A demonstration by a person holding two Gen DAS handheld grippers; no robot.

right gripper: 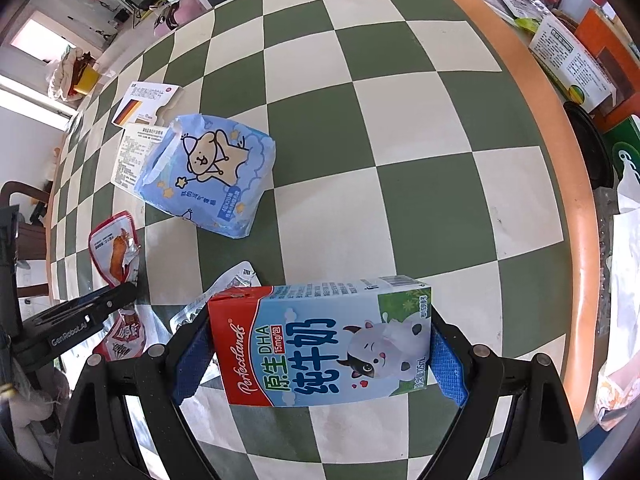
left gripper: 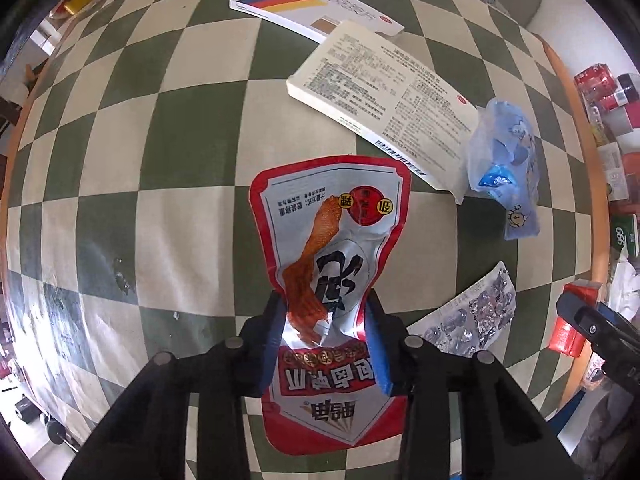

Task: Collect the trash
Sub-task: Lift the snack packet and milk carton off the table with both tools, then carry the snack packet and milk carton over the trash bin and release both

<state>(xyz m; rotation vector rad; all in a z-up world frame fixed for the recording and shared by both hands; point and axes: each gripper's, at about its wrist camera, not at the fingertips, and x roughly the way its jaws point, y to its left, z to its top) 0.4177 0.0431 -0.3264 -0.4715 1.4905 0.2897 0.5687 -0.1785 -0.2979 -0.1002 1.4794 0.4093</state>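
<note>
My left gripper (left gripper: 326, 320) is shut on a red and white snack wrapper (left gripper: 332, 216), pinched at its narrow middle over the green checked table (left gripper: 160, 128). My right gripper (right gripper: 320, 344) is shut on a blue and red milk carton (right gripper: 324, 344), held sideways above the table (right gripper: 400, 120). The left gripper (right gripper: 80, 312) and the wrapper (right gripper: 114, 248) also show at the left of the right wrist view. A blue tissue packet (right gripper: 212, 172) lies on the table; it also shows in the left wrist view (left gripper: 506, 160). A silver blister sheet (left gripper: 468, 316) lies by the wrapper.
Two flat medicine boxes (left gripper: 384, 92) (left gripper: 316, 4) lie on the far side of the table. The orange table rim (right gripper: 560, 160) runs along the right, with boxes and bags (right gripper: 572, 52) beyond it. A chair (right gripper: 24, 208) stands at the left.
</note>
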